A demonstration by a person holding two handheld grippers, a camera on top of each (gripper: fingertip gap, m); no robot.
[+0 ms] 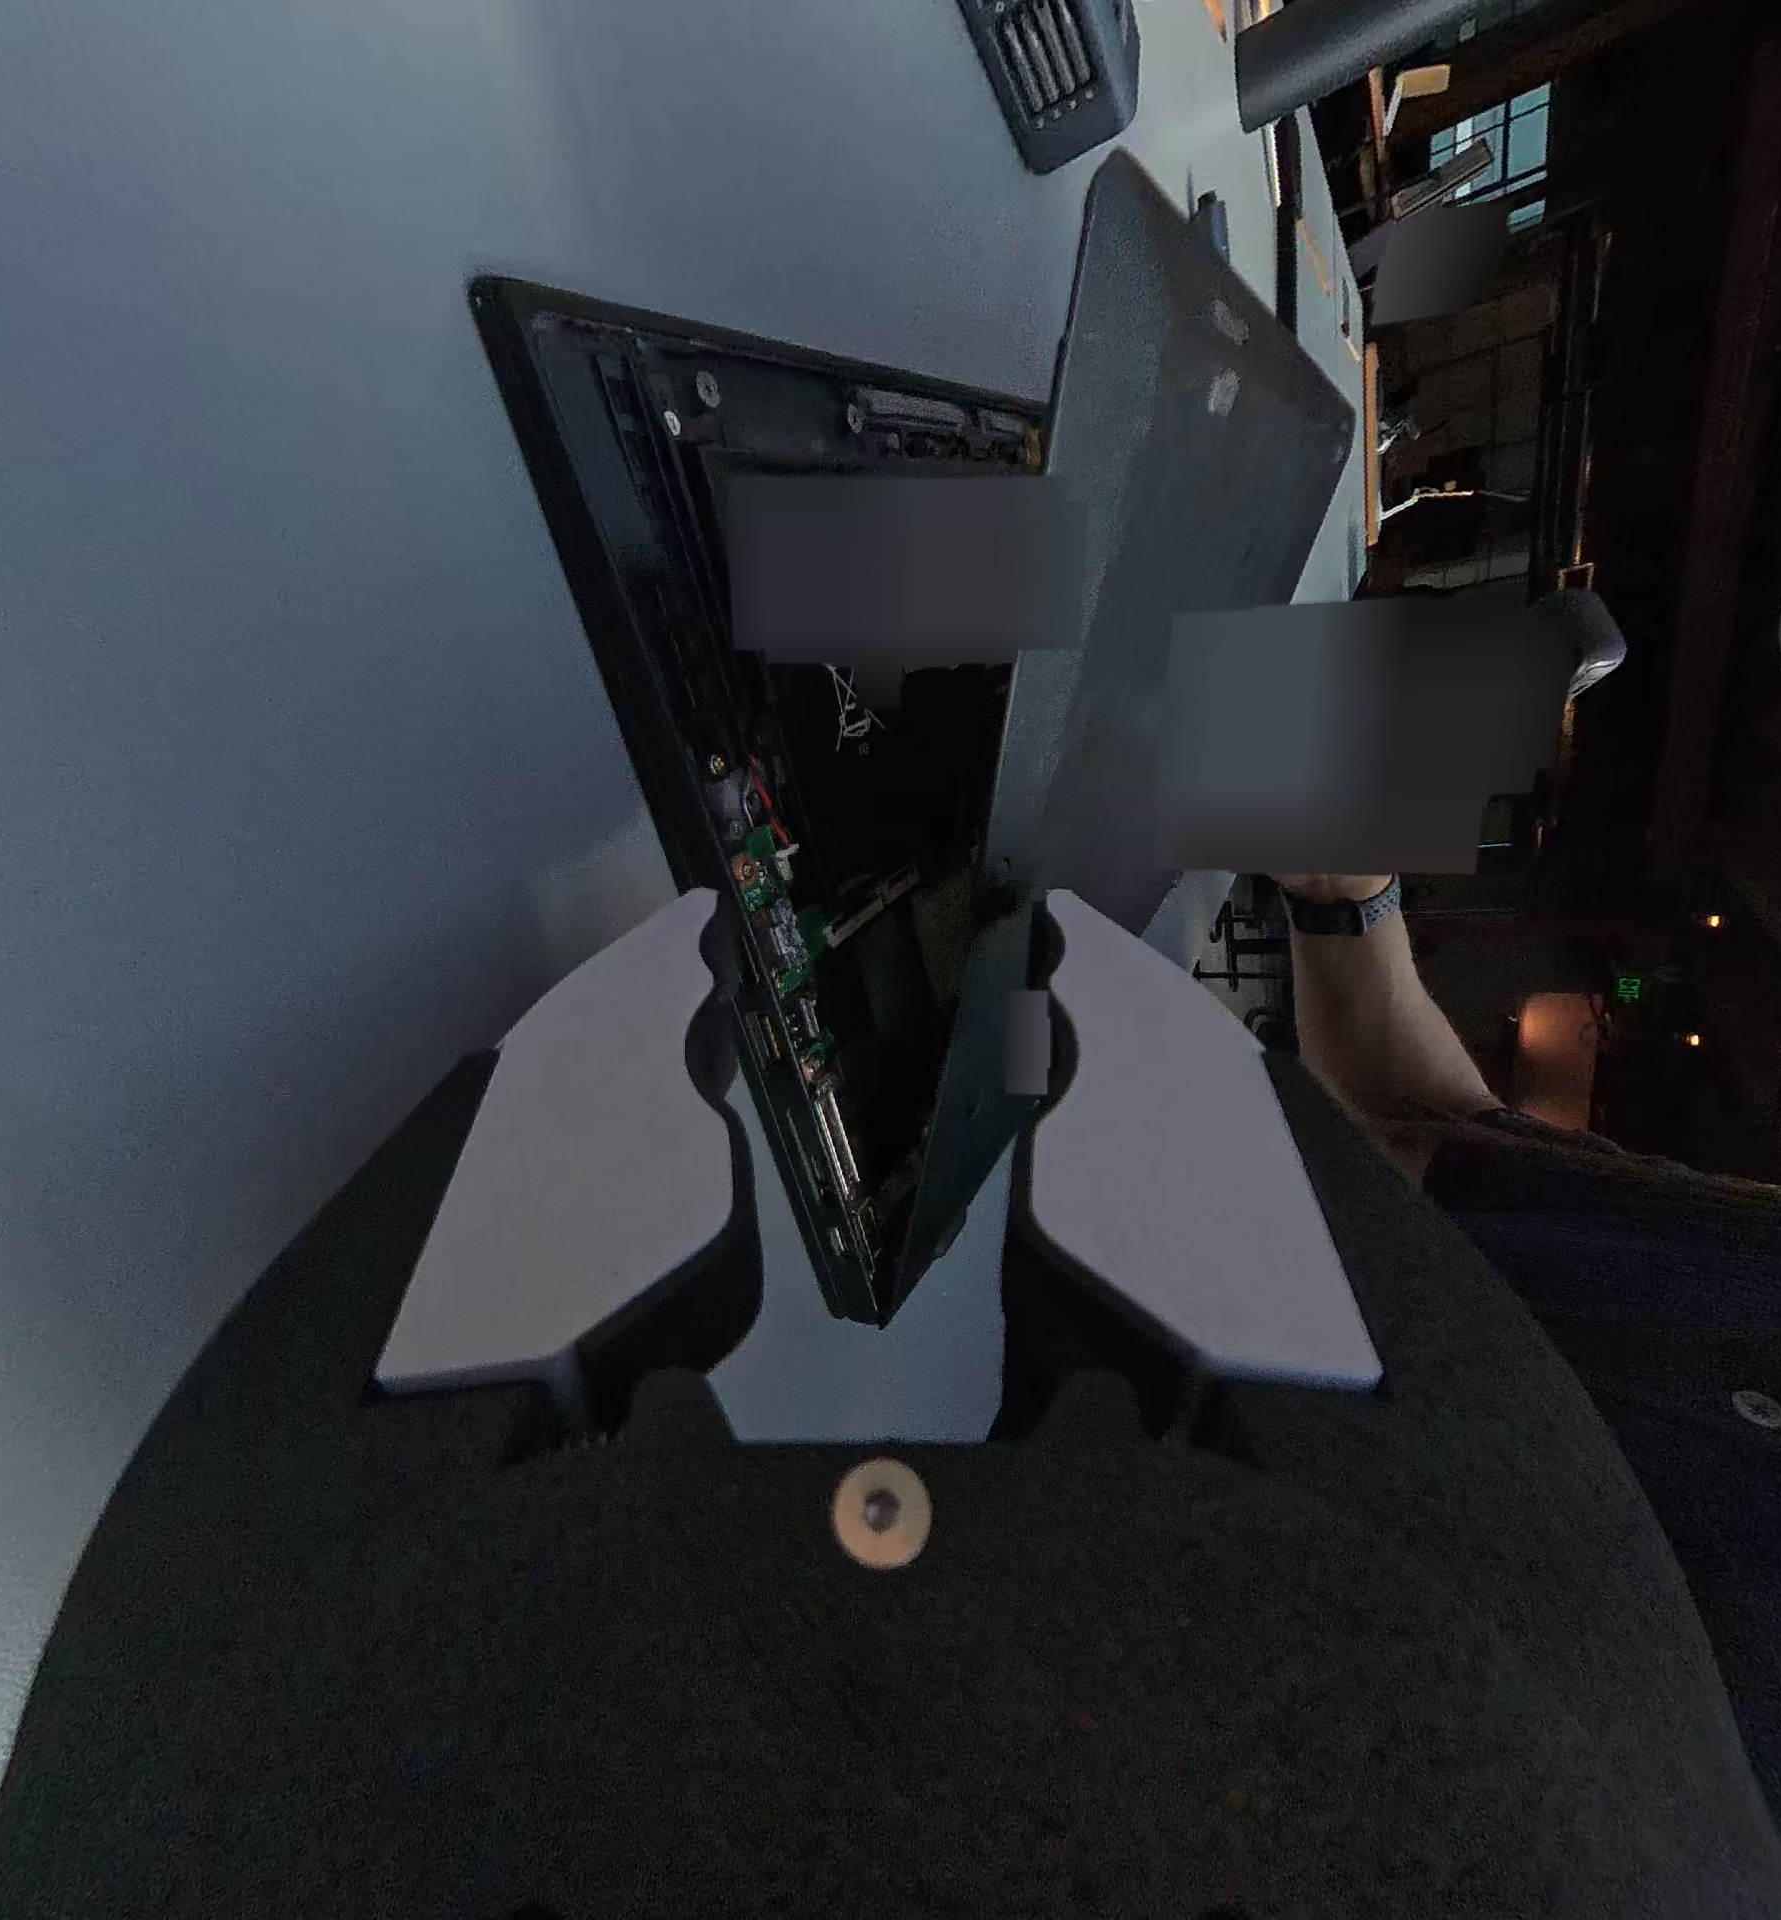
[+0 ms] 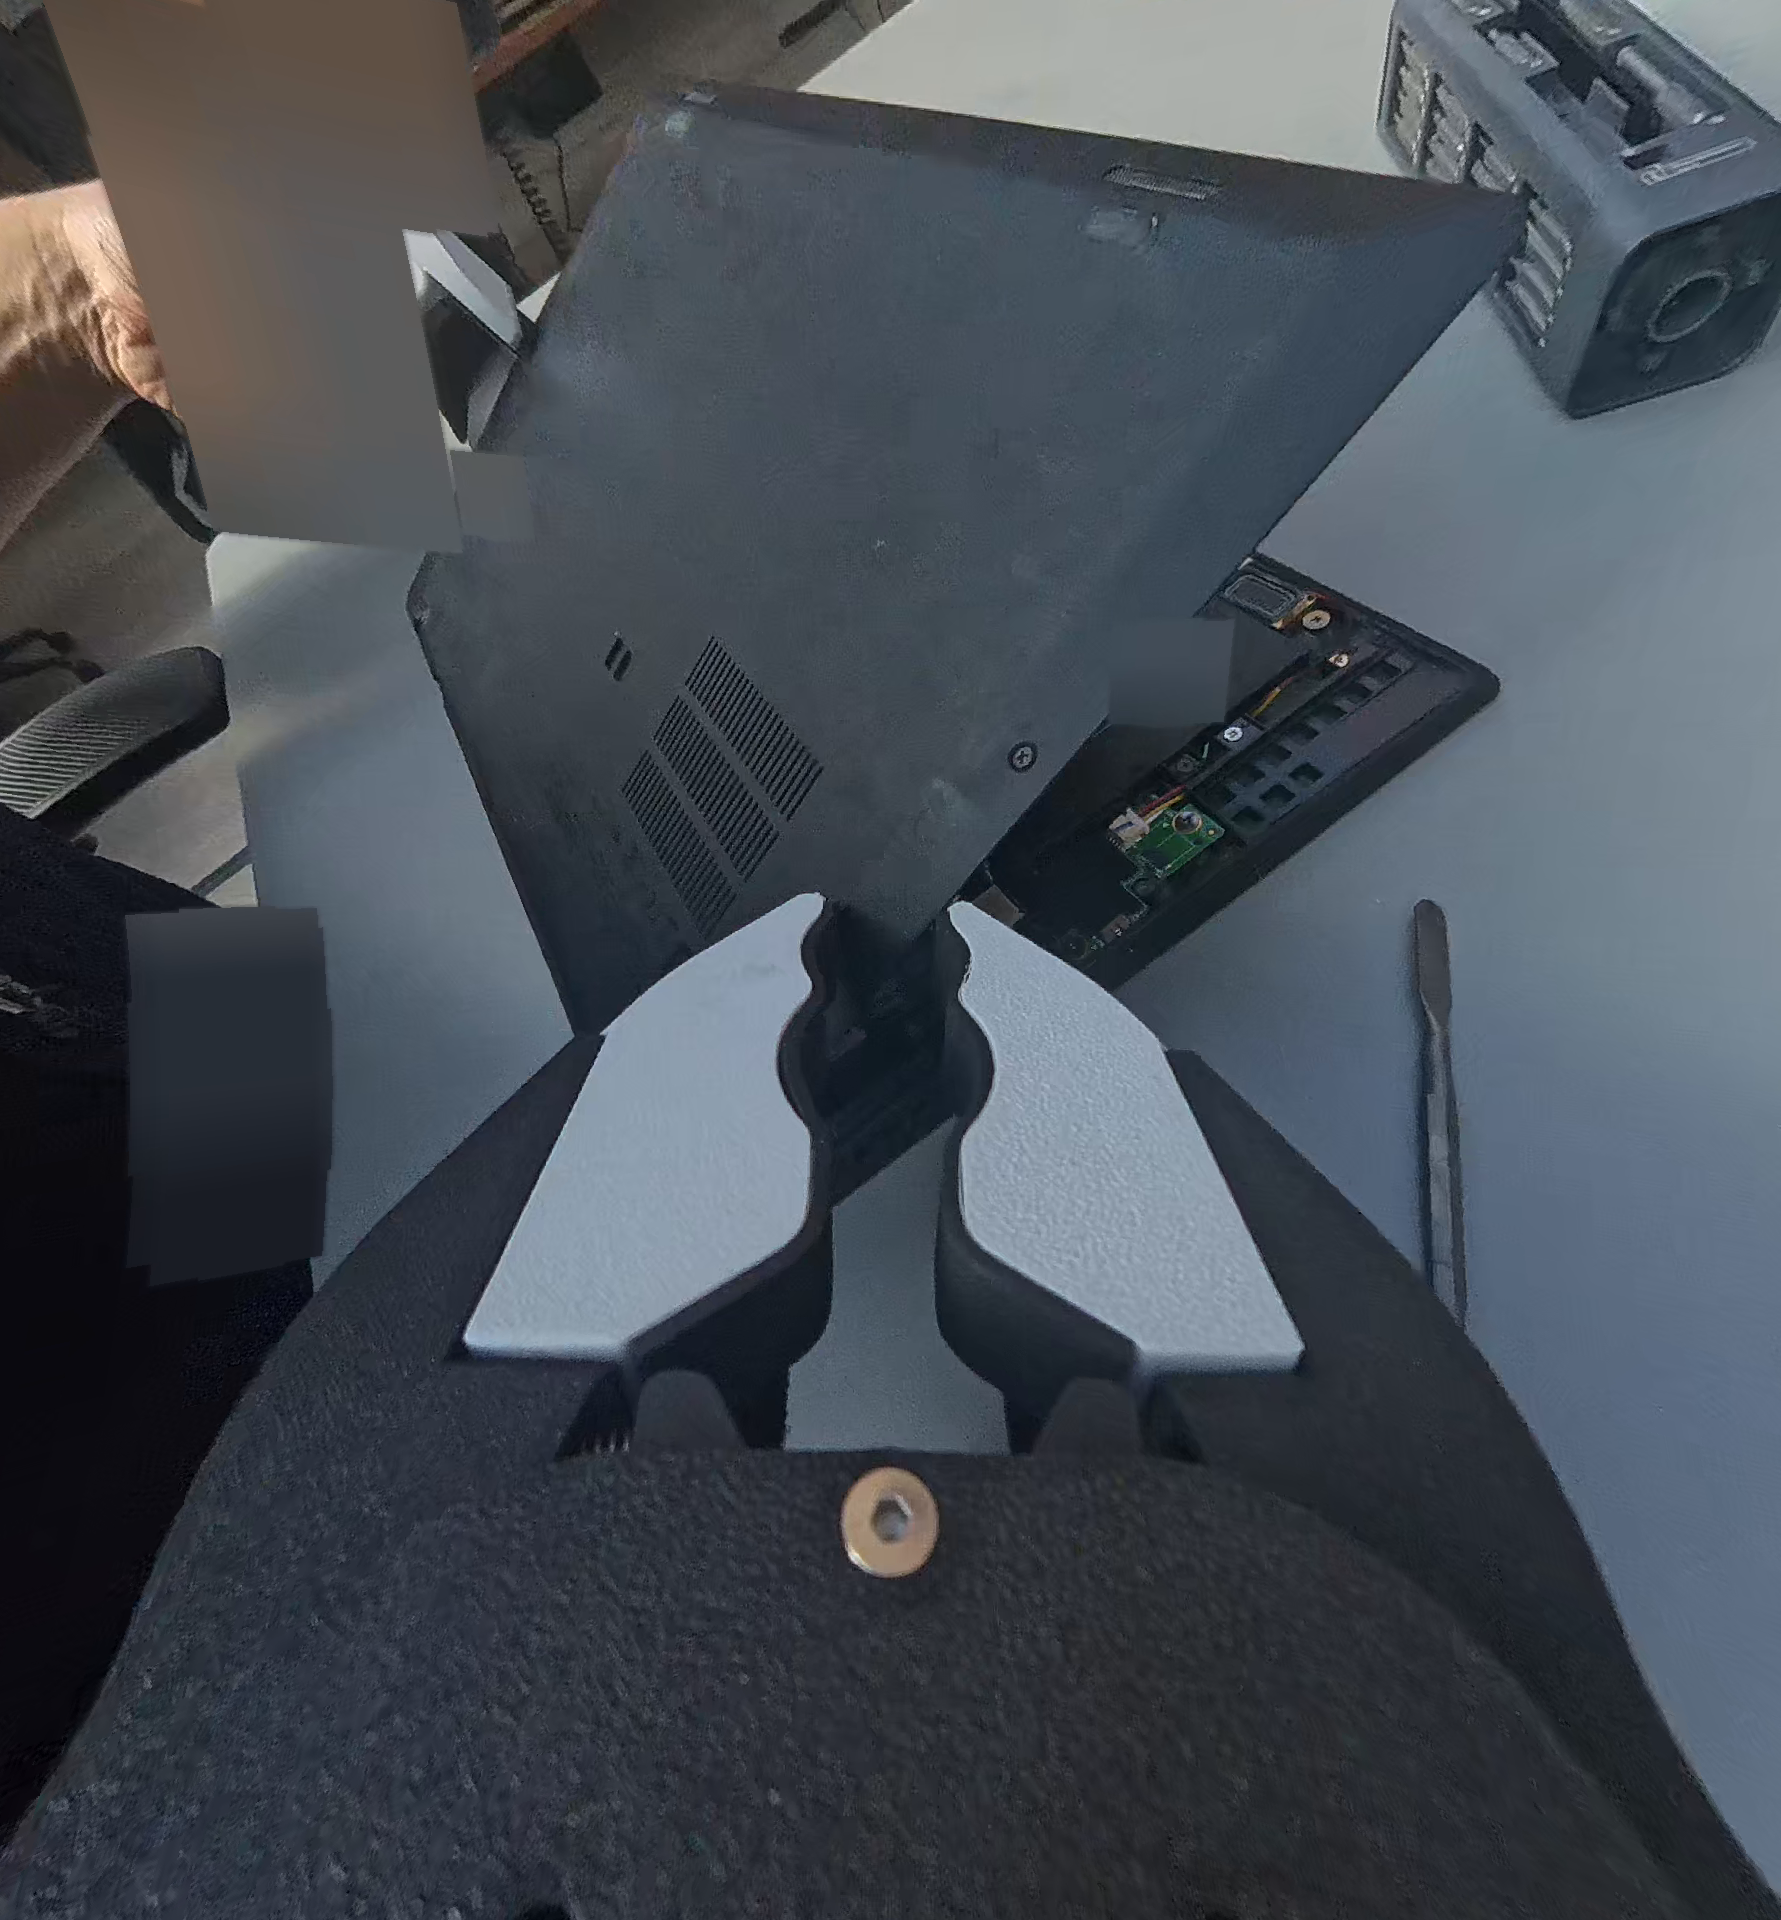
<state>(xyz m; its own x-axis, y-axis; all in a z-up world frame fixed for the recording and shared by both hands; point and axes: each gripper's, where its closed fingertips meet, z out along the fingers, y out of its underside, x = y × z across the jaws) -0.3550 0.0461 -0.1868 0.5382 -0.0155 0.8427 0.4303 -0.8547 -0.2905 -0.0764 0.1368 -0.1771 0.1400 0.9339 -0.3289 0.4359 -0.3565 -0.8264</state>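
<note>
A black laptop (image 2: 1312,727) lies upside down on the pale table (image 2: 1592,831), its circuit boards showing. Its dark bottom cover (image 2: 917,468) is tilted up off the base. My right gripper (image 2: 886,920) is shut on the cover's near corner and holds it raised. My left gripper (image 1: 881,935) has its jaws part way apart around another corner, where the base (image 1: 761,935) and cover (image 1: 1177,571) meet in a V. One fingertip rests against the base edge, the other against the cover's outer face. The left gripper also shows in the right wrist view (image 2: 460,301).
A grey box-shaped bit holder (image 2: 1613,208) stands at the table's far right; it also shows in the left wrist view (image 1: 1052,73). A thin metal pry tool (image 2: 1437,1101) lies right of the laptop. A person's arm (image 1: 1385,997) and a chair armrest (image 2: 96,727) are at the table's side. My right fingertips sit around 30 cm from my left ones.
</note>
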